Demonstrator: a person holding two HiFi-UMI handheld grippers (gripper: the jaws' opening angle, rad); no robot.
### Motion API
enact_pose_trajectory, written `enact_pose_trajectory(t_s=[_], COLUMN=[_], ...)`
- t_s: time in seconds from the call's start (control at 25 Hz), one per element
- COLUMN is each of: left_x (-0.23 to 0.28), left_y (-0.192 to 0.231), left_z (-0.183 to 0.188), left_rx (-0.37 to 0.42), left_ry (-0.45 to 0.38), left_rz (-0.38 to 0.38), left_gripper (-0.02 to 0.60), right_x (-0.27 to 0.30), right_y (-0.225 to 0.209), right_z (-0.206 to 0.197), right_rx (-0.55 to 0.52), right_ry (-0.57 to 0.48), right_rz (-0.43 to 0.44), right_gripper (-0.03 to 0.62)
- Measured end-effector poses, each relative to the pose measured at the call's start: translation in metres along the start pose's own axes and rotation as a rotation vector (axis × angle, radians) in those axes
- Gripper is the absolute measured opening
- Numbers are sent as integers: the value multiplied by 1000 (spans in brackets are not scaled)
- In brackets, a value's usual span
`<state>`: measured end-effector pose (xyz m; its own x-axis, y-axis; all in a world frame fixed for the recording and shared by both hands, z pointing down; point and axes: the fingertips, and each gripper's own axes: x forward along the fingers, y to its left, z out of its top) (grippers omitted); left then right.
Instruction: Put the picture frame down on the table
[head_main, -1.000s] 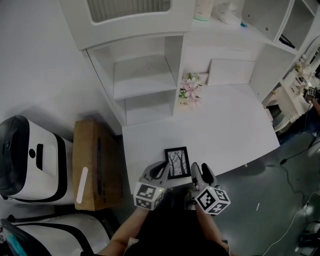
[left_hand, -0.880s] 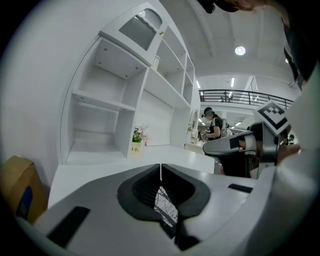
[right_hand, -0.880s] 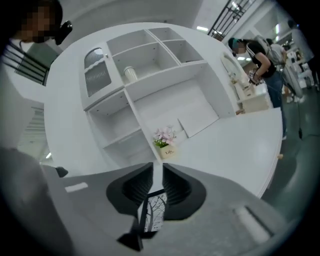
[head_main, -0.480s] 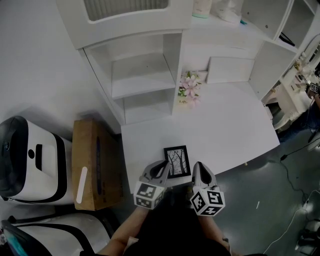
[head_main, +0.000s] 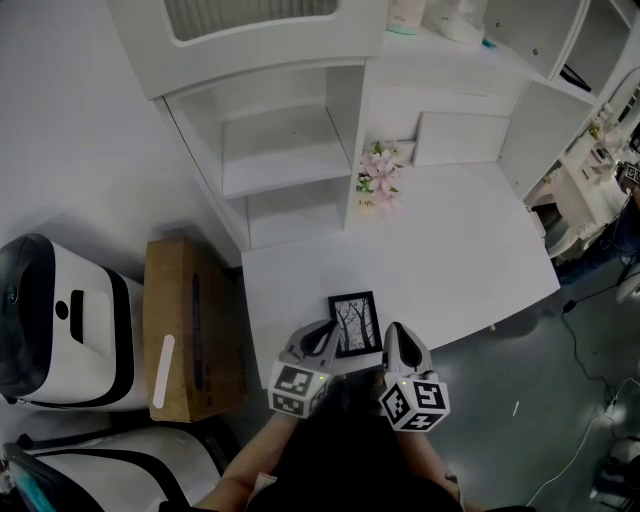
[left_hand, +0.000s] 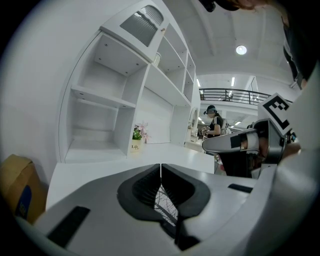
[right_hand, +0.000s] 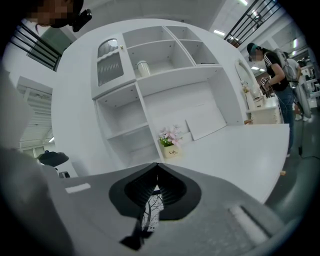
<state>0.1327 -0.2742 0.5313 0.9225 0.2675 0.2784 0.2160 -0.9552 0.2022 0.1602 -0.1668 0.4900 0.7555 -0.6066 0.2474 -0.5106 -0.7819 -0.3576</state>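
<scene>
The picture frame (head_main: 355, 322), black-rimmed with a bare-tree print, lies flat on the white table (head_main: 450, 260) close to its near edge. My left gripper (head_main: 328, 335) sits at the frame's near-left corner with its jaws shut and nothing between the tips. In the left gripper view (left_hand: 160, 166) the print (left_hand: 165, 202) shows through the gap behind the tips. My right gripper (head_main: 393, 338) is just right of the frame, also shut and empty. In the right gripper view (right_hand: 156, 166) the print (right_hand: 152, 210) shows below the closed tips.
A small pot of pink flowers (head_main: 380, 180) stands at the back of the table beside the white shelf unit (head_main: 290, 150). A white board (head_main: 465, 140) leans against the back. On the floor to the left are a cardboard box (head_main: 190, 330) and a white machine (head_main: 60, 320).
The right gripper's jaws have come together and the gripper has rolled, its marker cube now sitting squarer. The frame and the left gripper have not moved.
</scene>
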Motion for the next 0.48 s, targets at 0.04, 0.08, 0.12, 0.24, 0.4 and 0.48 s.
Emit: enact_pose_trajectory(t_s=[0.04, 0.08, 0.12, 0.24, 0.4, 0.48], left_x=[0, 1, 1, 2, 1, 1], left_y=[0, 1, 2, 4, 5, 7], left_z=[0, 0, -1, -2, -1, -1], left_rx=[0, 0, 0, 0, -1, -3], left_ry=[0, 1, 1, 4, 7, 9], left_rz=[0, 0, 2, 4, 4, 7], left_gripper=[15, 15, 15, 15, 15, 15], right_x=[0, 1, 1, 3, 4, 5], right_y=[0, 0, 0, -2, -3, -4], right_z=[0, 0, 0, -1, -2, -3], right_rx=[-1, -2, -2, 1, 9, 15], right_ry=[0, 0, 1, 7, 16, 22], right_rz=[0, 1, 1, -2, -11, -15], right_gripper=[5, 5, 4, 5, 5, 5])
